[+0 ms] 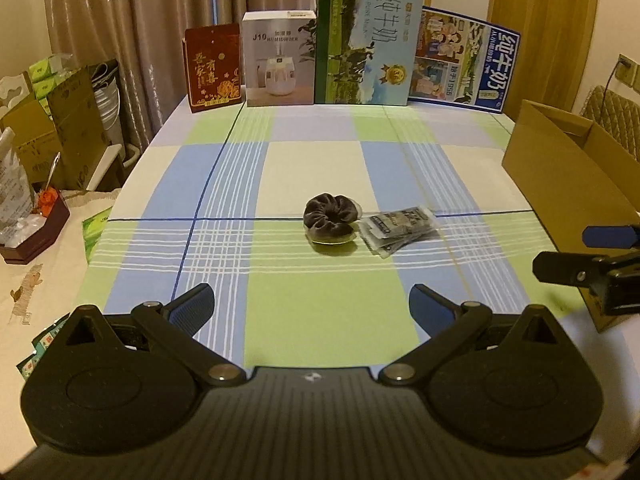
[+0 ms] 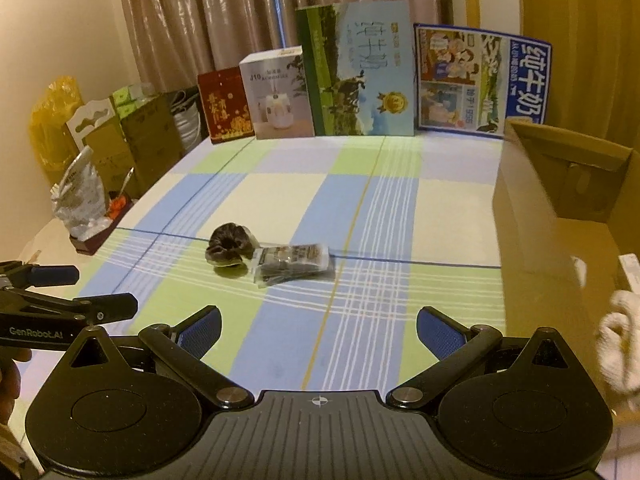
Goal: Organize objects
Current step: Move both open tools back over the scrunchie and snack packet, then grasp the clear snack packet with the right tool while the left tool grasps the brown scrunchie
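Dark velvet scrunchie (image 1: 330,216) mid-table on checked tablecloth (image 1: 304,168), clear-wrapped packet bundle (image 1: 398,227) touching its right; open cardboard box (image 1: 568,168) far right; upright printed cartons (image 1: 366,40) along far edge.

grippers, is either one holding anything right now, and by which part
Nothing is held. The left gripper and right gripper are both open and empty, short of the scrunchie and packets.

Both views are lit dimly and warmly from overhead. Soft shadows are cast beneath the scrunchie (image 1: 330,219). Strong fisheye bending is seen at the edges, and the white cloth (image 2: 618,340) near right is blurred.
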`<state>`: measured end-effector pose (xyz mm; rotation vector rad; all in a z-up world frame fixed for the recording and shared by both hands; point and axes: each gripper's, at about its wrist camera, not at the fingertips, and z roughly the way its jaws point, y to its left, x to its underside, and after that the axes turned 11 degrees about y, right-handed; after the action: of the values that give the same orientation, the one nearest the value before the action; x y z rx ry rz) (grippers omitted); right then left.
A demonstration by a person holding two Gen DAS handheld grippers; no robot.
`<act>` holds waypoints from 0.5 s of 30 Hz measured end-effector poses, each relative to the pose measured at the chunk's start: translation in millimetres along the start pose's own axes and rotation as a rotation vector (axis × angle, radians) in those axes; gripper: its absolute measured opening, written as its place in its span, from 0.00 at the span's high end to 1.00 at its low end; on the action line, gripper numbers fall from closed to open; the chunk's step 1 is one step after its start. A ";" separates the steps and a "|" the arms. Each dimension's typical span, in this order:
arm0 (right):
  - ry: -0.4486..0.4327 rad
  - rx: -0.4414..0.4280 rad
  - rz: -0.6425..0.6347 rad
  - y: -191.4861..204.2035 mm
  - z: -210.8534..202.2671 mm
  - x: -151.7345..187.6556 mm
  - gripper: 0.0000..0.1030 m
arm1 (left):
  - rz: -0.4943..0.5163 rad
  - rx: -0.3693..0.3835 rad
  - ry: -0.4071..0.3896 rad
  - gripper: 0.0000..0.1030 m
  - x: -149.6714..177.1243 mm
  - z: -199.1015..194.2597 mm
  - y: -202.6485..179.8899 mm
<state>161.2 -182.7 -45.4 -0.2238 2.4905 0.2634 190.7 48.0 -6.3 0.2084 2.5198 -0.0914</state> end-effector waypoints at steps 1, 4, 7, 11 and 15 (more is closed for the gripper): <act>0.004 -0.001 -0.003 0.2 5.0 -2.7 0.02 | 0.000 0.002 0.001 0.01 -1.7 4.0 1.6; 0.010 -0.008 -0.014 0.1 20.4 -12.3 0.02 | 0.000 0.016 -0.002 0.01 -11.1 17.8 6.6; 0.008 -0.013 -0.035 1.4 36.0 -22.4 0.02 | 0.012 0.017 -0.009 0.01 -23.3 29.7 10.0; 0.007 0.015 -0.146 5.1 57.7 -32.3 0.02 | 0.050 0.015 -0.013 0.02 -38.1 46.4 13.7; 0.025 0.042 -0.253 6.3 81.3 -36.9 0.02 | 0.067 0.018 0.006 0.03 -48.2 63.8 18.4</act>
<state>235.0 -153.5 -86.8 -0.5227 2.4575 0.1028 268.8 52.7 -30.9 0.3001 2.5163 -0.0874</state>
